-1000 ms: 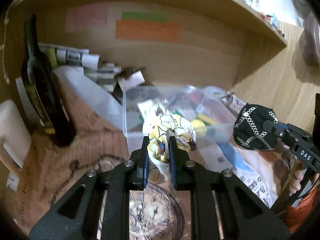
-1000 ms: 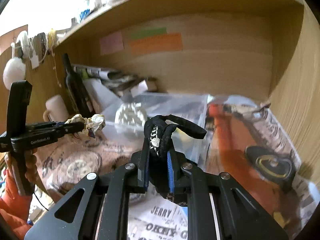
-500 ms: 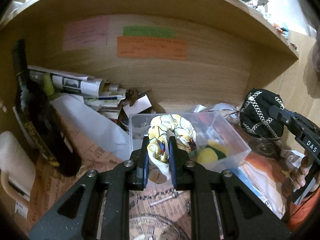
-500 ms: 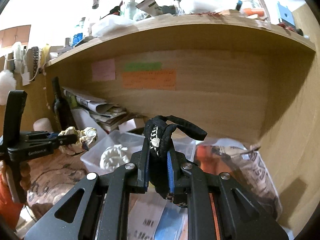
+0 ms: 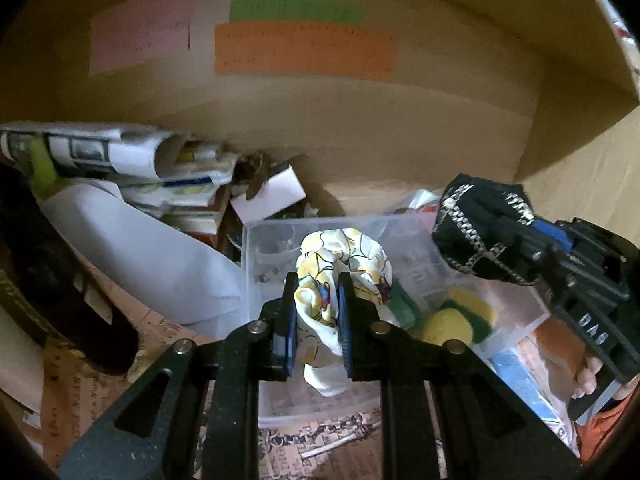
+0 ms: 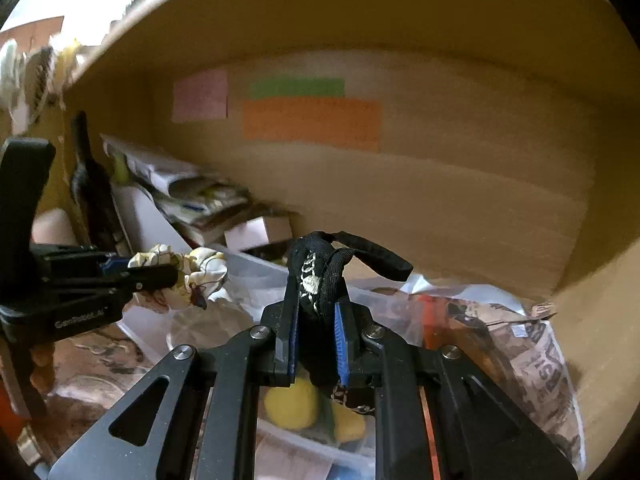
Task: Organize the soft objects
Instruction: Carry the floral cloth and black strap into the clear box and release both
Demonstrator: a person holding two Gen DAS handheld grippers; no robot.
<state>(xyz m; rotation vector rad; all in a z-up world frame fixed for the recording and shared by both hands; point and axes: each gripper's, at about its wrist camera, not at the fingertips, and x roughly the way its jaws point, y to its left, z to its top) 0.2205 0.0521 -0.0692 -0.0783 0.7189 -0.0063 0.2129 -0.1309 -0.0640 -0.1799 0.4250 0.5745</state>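
My left gripper (image 5: pixel 316 284) is shut on a white and yellow patterned scrunchie (image 5: pixel 344 260) and holds it over the near left part of a clear plastic bin (image 5: pixel 256 264). My right gripper (image 6: pixel 316 300) is shut on a black scrunchie with a silver chain pattern (image 6: pixel 320 272) and holds it over the bin's right side; it also shows in the left wrist view (image 5: pixel 480 232). Yellow and green soft items (image 5: pixel 460 316) lie inside the bin. The left gripper and its scrunchie also show in the right wrist view (image 6: pixel 184 272).
The bin sits in a wooden shelf recess with pink, green and orange notes (image 5: pixel 304 52) on the back wall. Rolled papers and books (image 5: pixel 120 160) pile at the back left beside a dark bottle (image 6: pixel 86 176). Printed newspaper (image 6: pixel 532 352) lies at the right.
Both grippers have moved forward and down toward the bin with their scrunchies still held. The bin now looks closer and lies under both grippers.
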